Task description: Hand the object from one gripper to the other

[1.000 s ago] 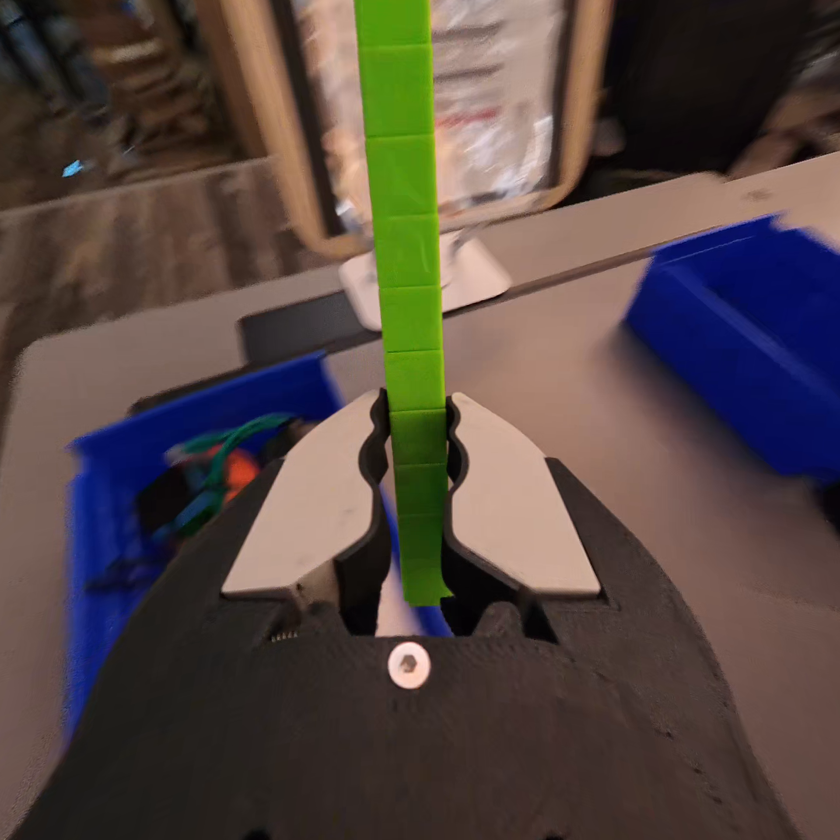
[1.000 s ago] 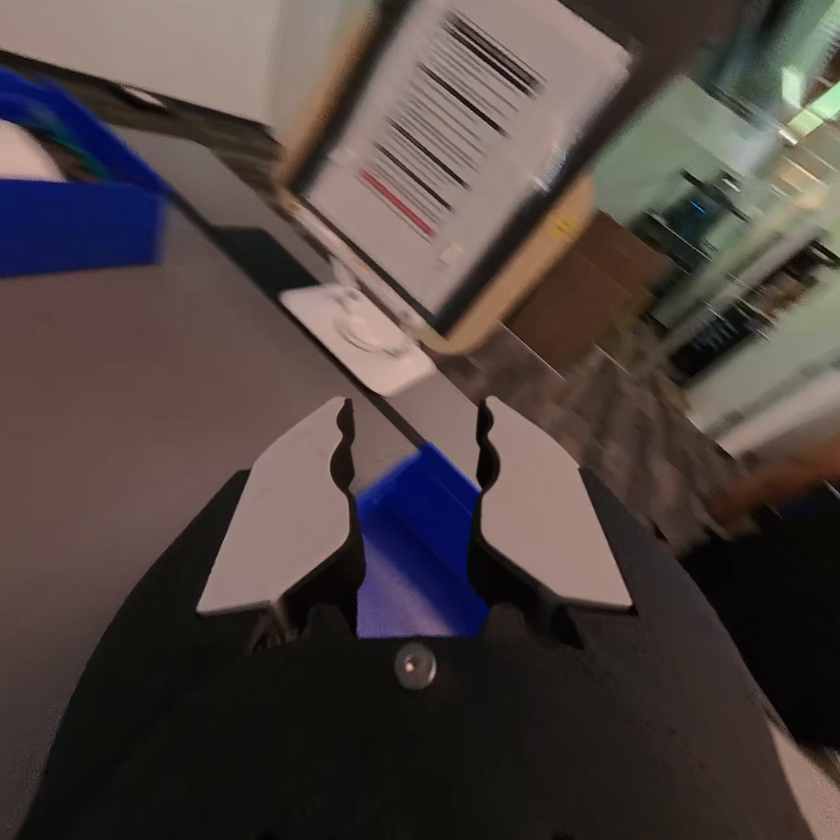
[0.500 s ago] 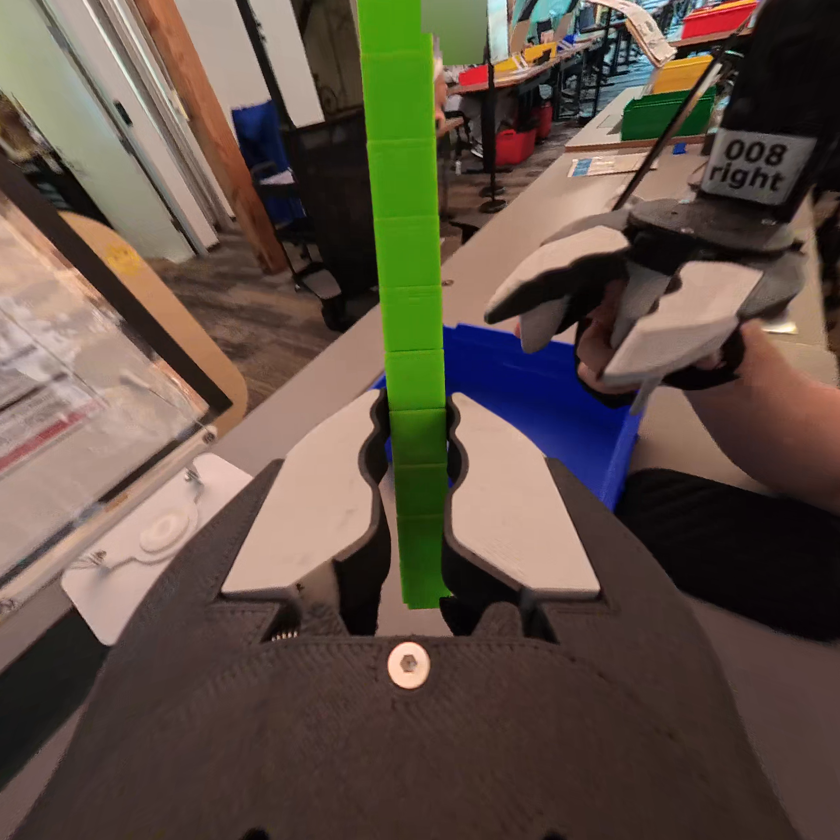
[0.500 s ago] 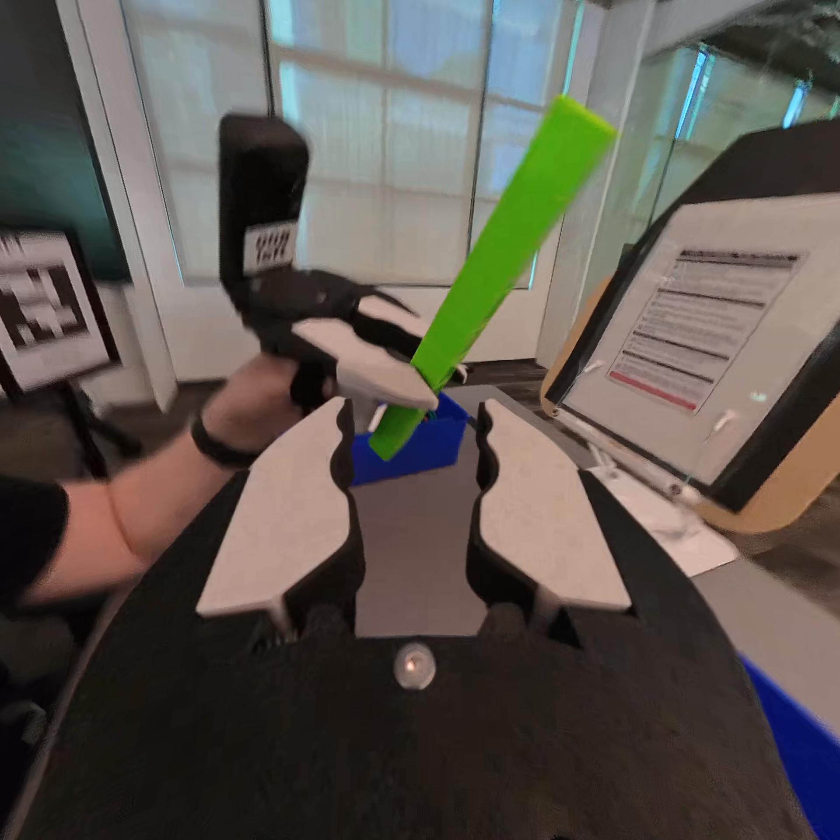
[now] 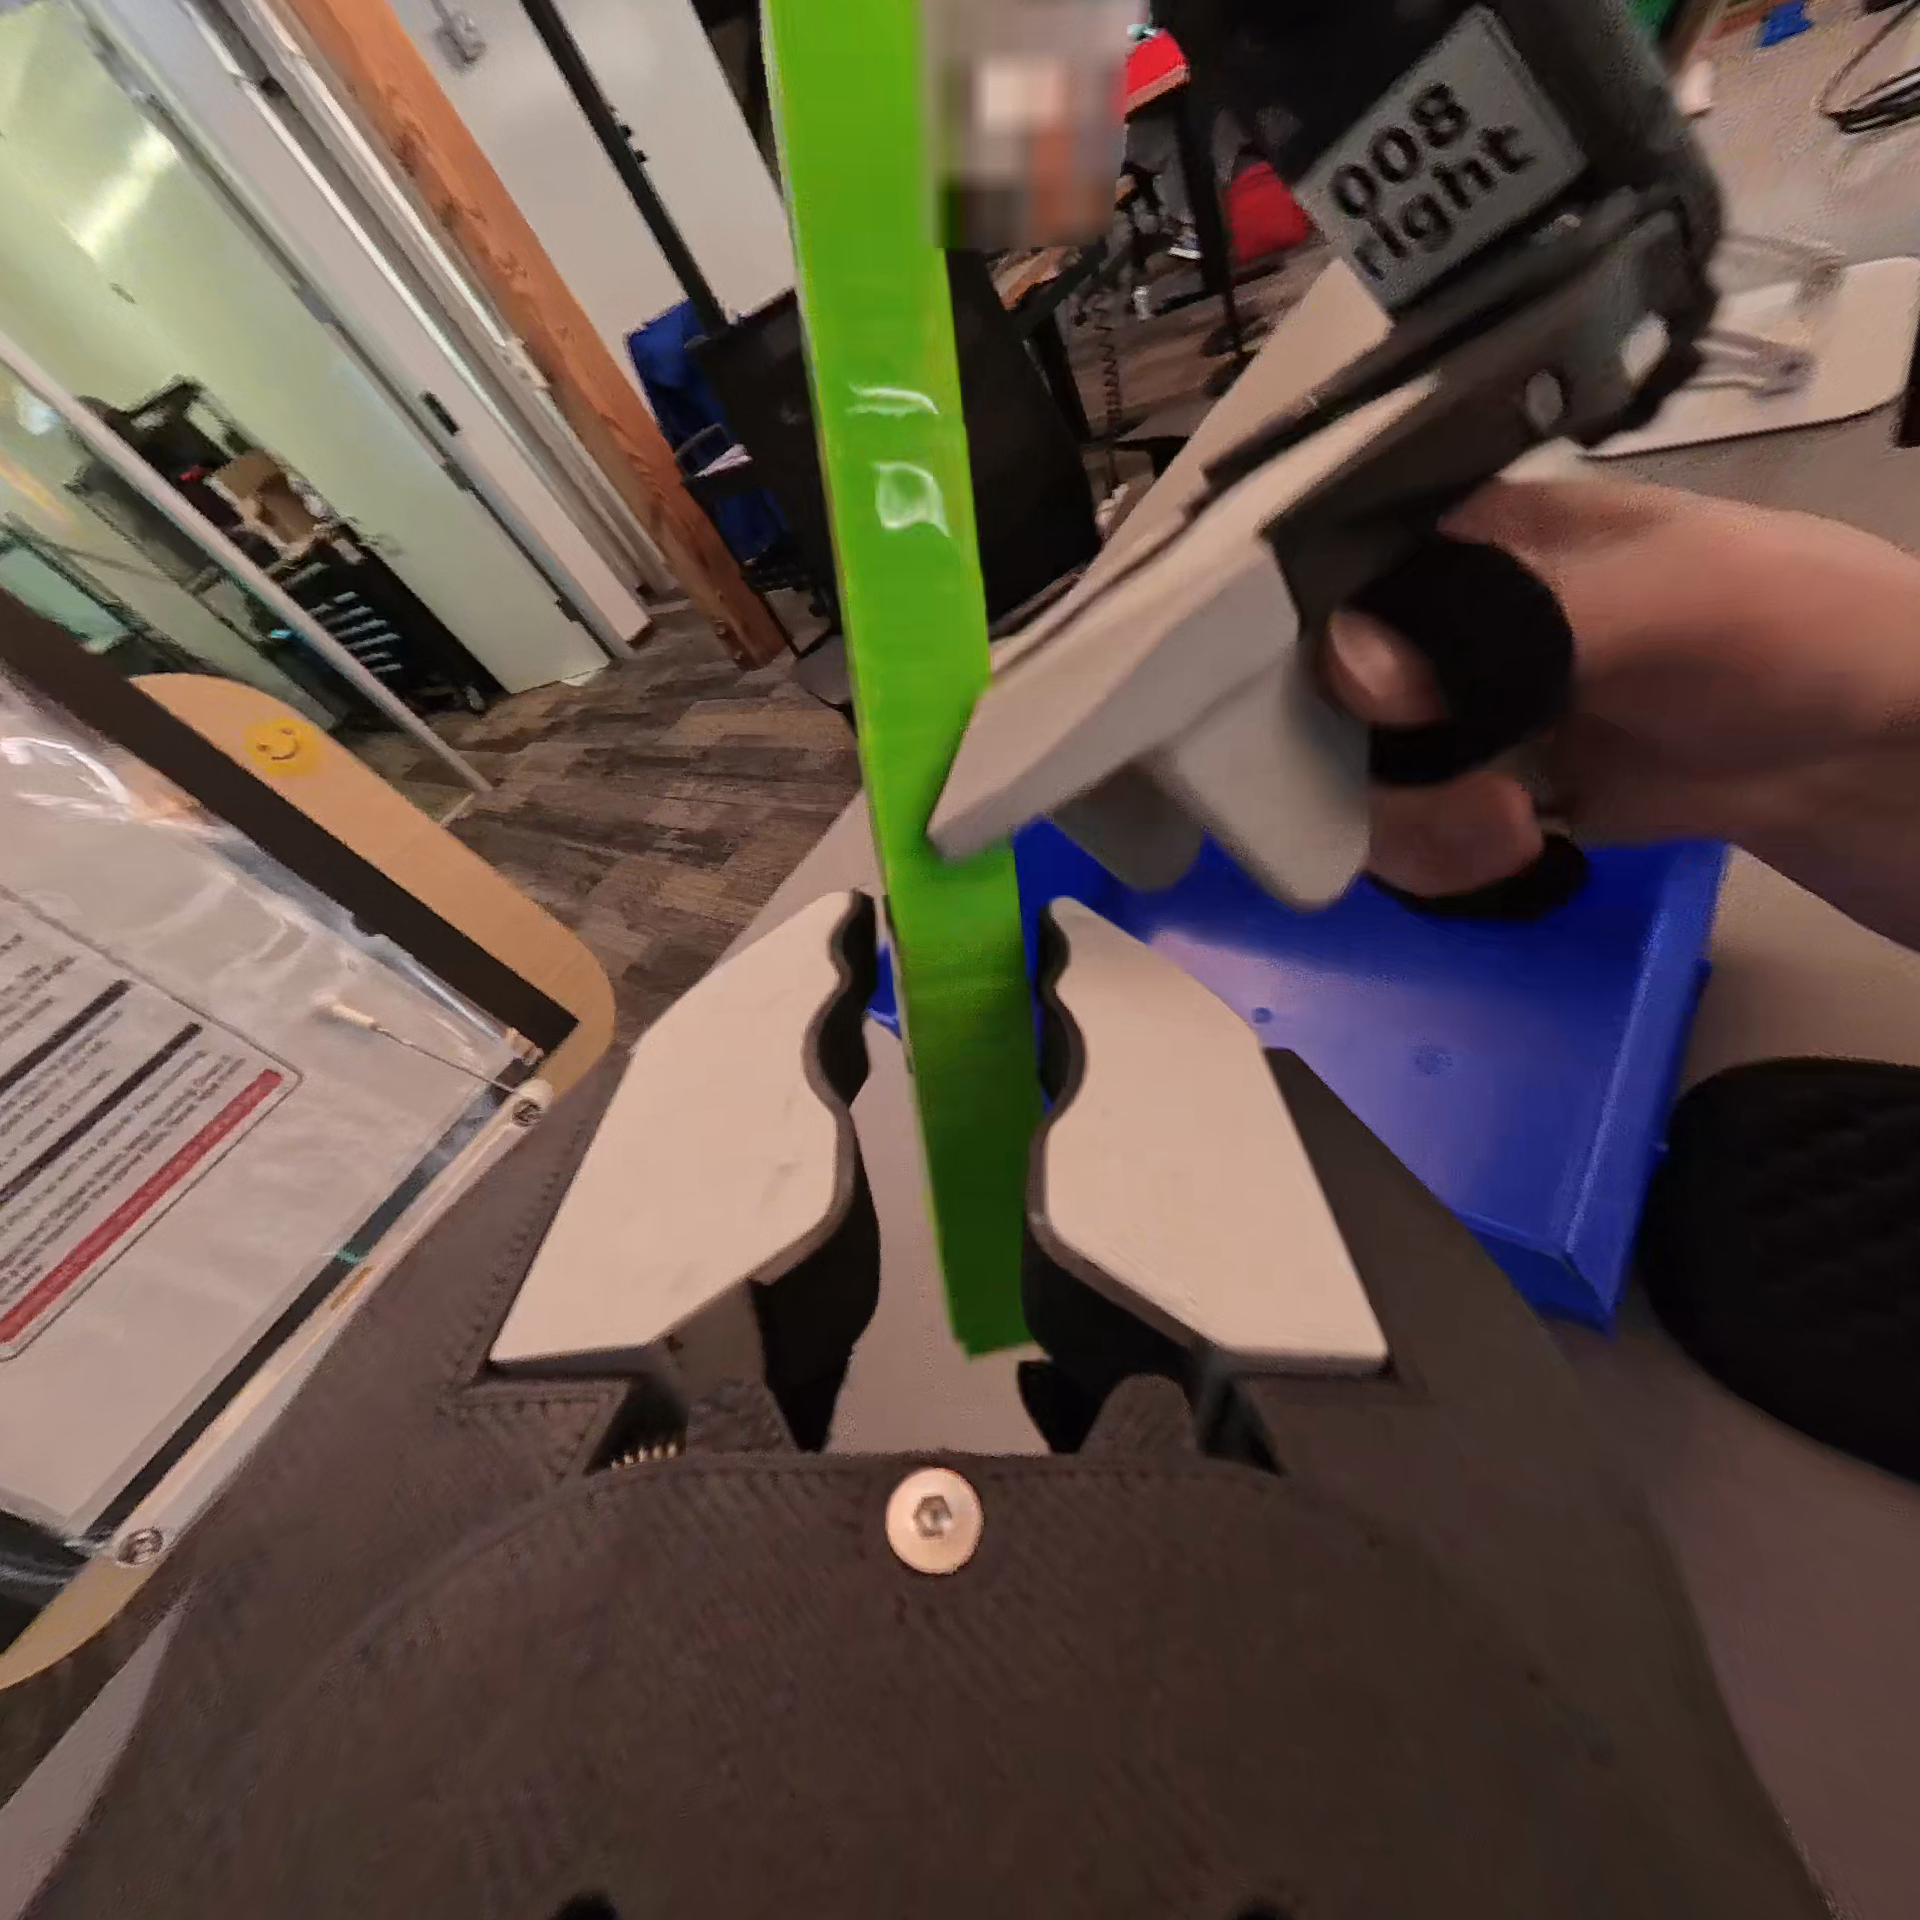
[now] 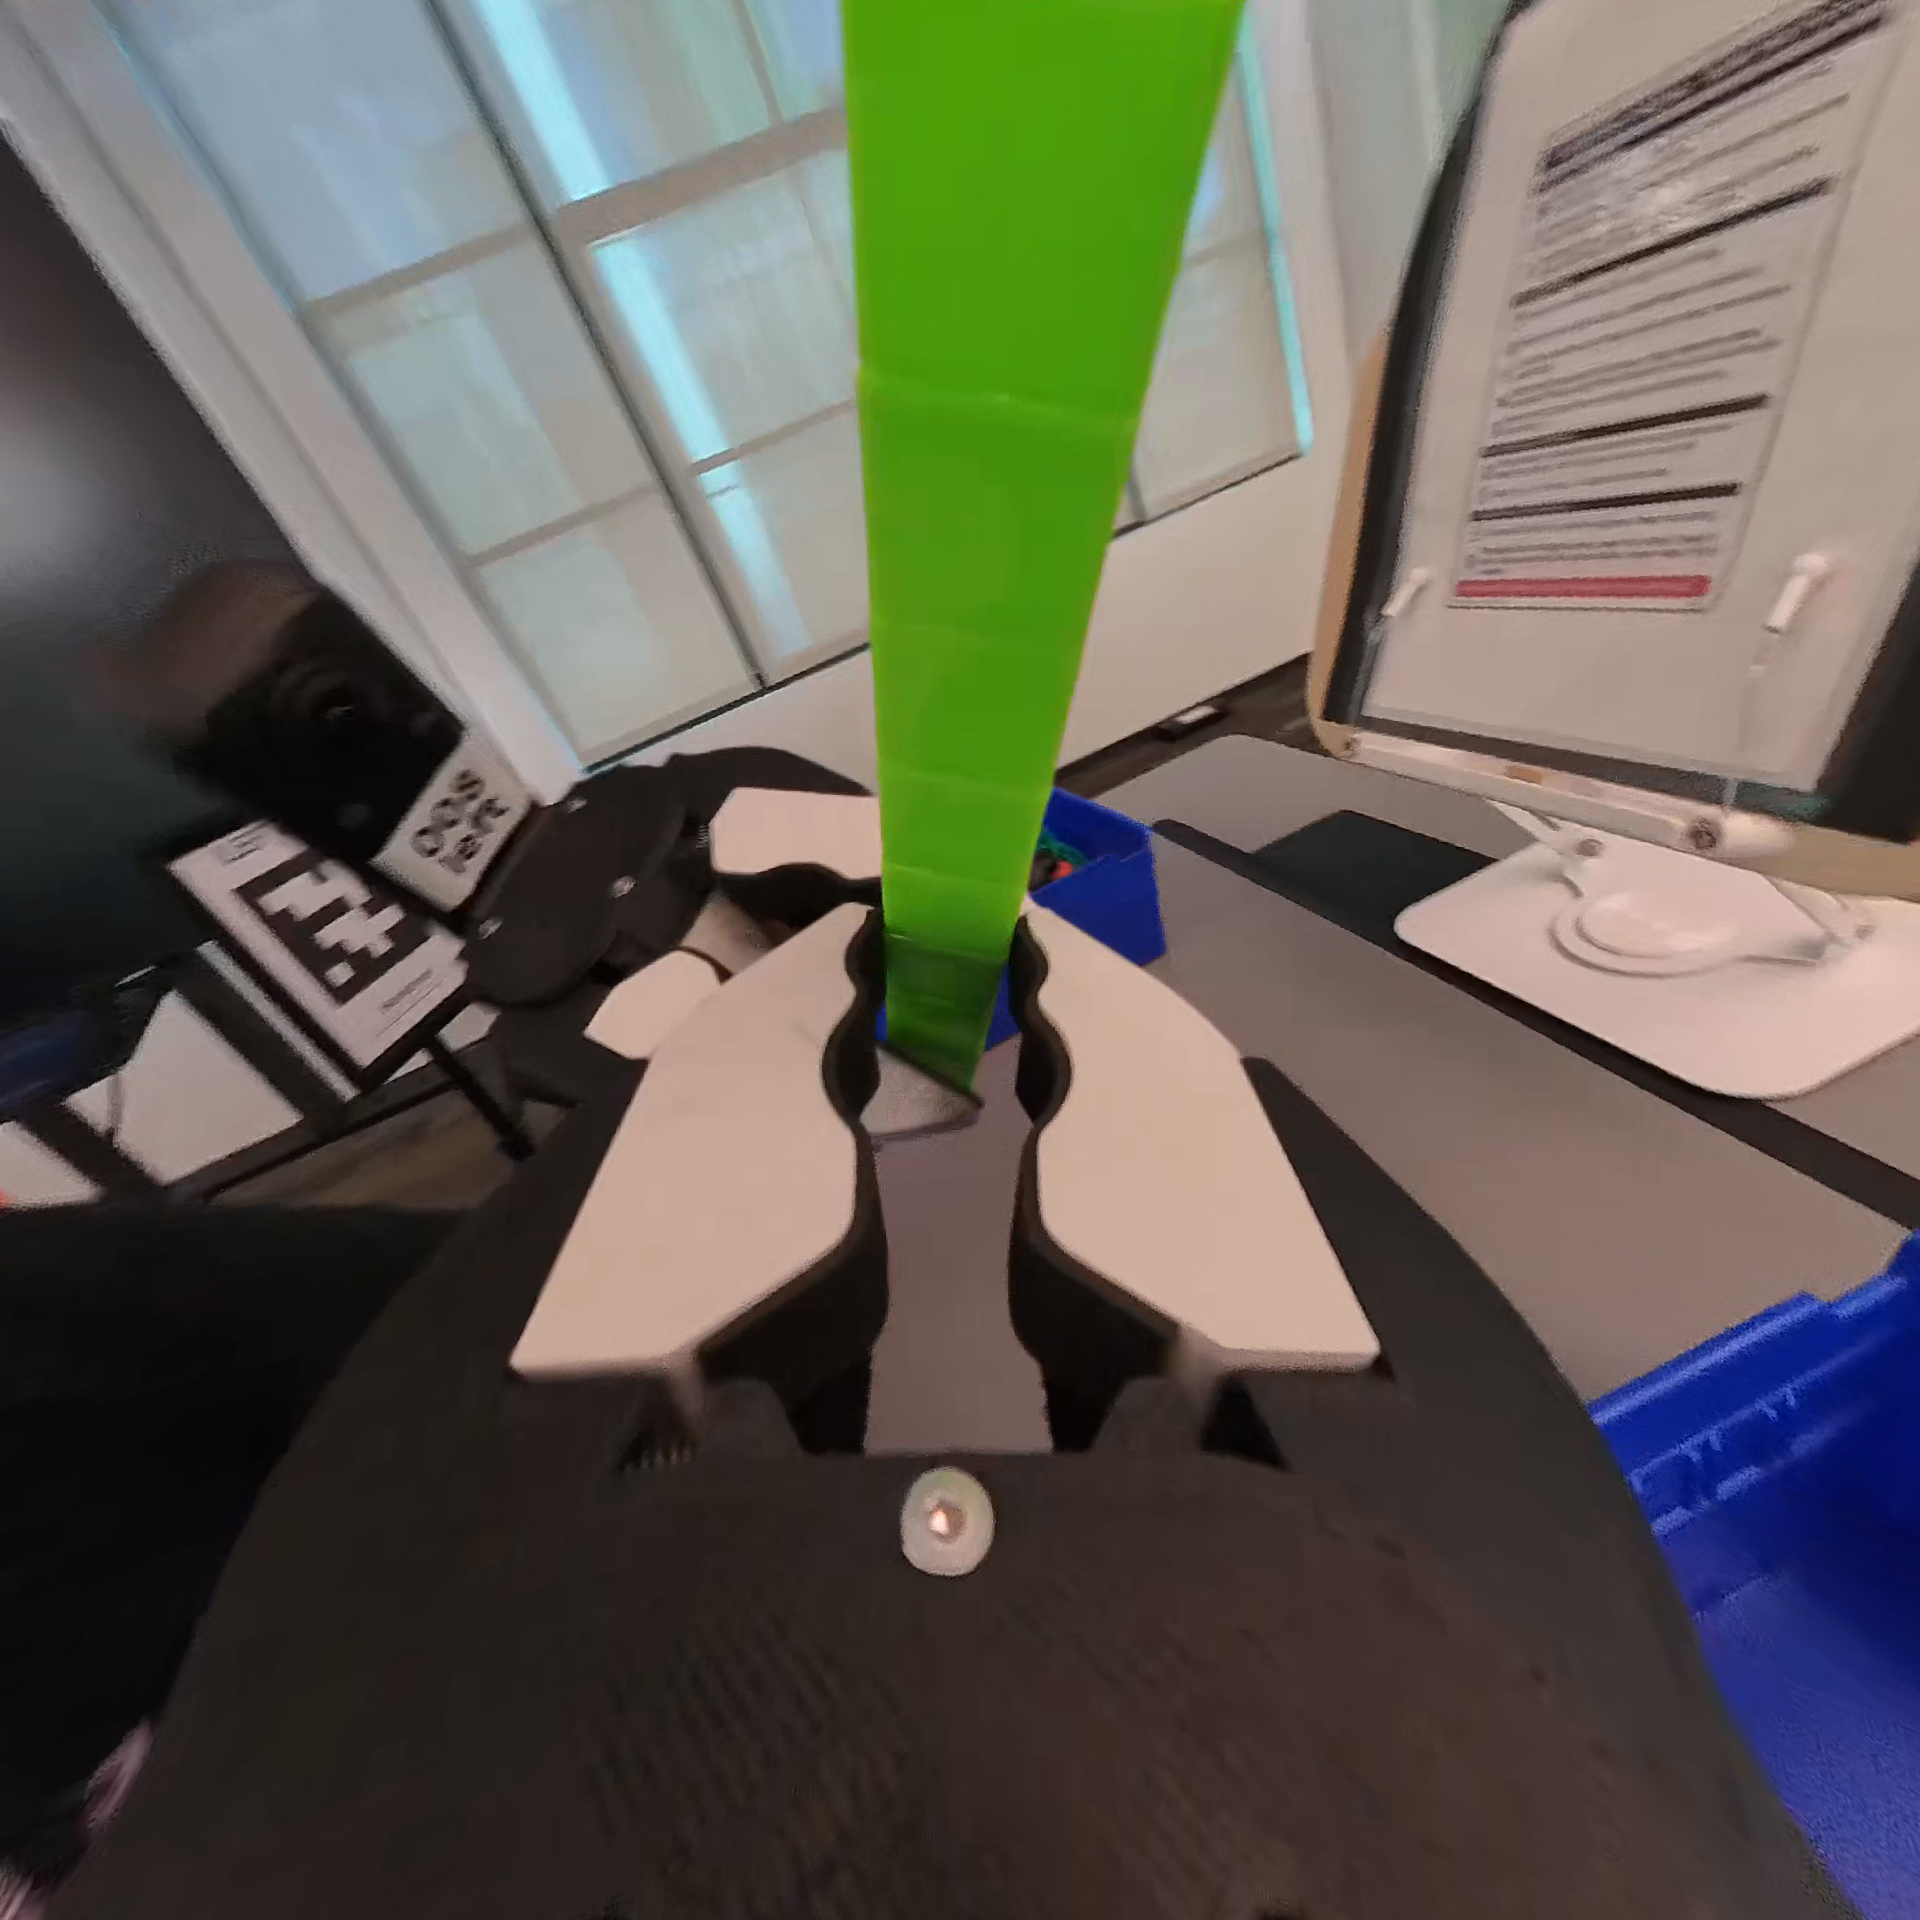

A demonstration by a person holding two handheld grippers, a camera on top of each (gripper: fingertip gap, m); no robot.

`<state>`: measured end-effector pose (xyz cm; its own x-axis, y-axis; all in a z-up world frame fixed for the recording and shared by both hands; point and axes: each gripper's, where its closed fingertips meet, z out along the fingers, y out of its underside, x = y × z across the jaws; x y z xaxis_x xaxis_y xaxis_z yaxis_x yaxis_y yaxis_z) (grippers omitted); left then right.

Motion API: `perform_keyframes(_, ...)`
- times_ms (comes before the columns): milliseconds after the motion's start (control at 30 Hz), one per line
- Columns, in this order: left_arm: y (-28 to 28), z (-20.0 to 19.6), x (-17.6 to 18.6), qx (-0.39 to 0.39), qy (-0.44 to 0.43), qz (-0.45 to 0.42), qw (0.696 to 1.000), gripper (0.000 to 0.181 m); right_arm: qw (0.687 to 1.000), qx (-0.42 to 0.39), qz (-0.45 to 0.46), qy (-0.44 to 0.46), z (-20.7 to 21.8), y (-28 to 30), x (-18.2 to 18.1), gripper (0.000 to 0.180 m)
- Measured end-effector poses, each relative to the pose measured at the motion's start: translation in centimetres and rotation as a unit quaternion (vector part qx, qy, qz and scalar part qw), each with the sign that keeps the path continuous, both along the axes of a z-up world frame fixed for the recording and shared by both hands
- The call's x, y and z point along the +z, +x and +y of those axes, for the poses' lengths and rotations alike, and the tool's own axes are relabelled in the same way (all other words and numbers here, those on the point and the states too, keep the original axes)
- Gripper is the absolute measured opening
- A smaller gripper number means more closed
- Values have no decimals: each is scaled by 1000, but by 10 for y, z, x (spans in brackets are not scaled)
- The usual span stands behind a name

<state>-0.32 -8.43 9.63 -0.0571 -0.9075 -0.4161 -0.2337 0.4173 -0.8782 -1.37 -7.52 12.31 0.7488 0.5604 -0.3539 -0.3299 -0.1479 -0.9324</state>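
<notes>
Left wrist view: green segmented bar upright between left gripper fingers; a gap shows on the left side, grip released.
Right wrist view: right gripper clenched on the bar's lower part.
Background: blue bin on grey table.

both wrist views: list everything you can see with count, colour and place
green bar: 1, bright green, segmented, upright between both grippers' fingers
blue bins: 2, blue, on the table, one at each side
framed sheet: 1, white page in a tan frame on a white stand, table's far edge
patterned board: 1, black and white, beyond the table
table: 1, grey
person's hand: 1, holding the right gripper
left hand-held gripper: black and grey, gap beside the bar
right hand-held gripper: black and grey, closed on the bar
</notes>
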Motion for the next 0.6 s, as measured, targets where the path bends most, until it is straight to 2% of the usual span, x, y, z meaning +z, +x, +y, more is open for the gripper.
perform_keyframes(33, -4, -4, -3, -18, -16, 17, 1000, 37, 1000, 24, -10, 0, -7, 2, 2, 23)
perform_keyframes(167, -25, -27, -12, -133, -128, 79, 980, 60, 986, 126, -102, -38, -46, 5, -11, 23)
perform_keyframes(267, -32, -41, -8, -213, -204, 80, 952, 57, 965, 201, -149, -80, -71, -8, -30, 23)
perform_keyframes(367, -31, -63, -2, -284, -286, 79, 912, 57, 938, 213, -246, -117, -78, -18, -59, 23)
perform_keyframes(467, -31, -80, -5, -328, -337, 106, 876, 54, 932, 226, -251, -129, -79, -28, -63, 23)
perform_keyframes(600, -25, -88, -19, -337, -336, 135, 869, 51, 920, 223, -277, -163, -75, -30, -80, 23)
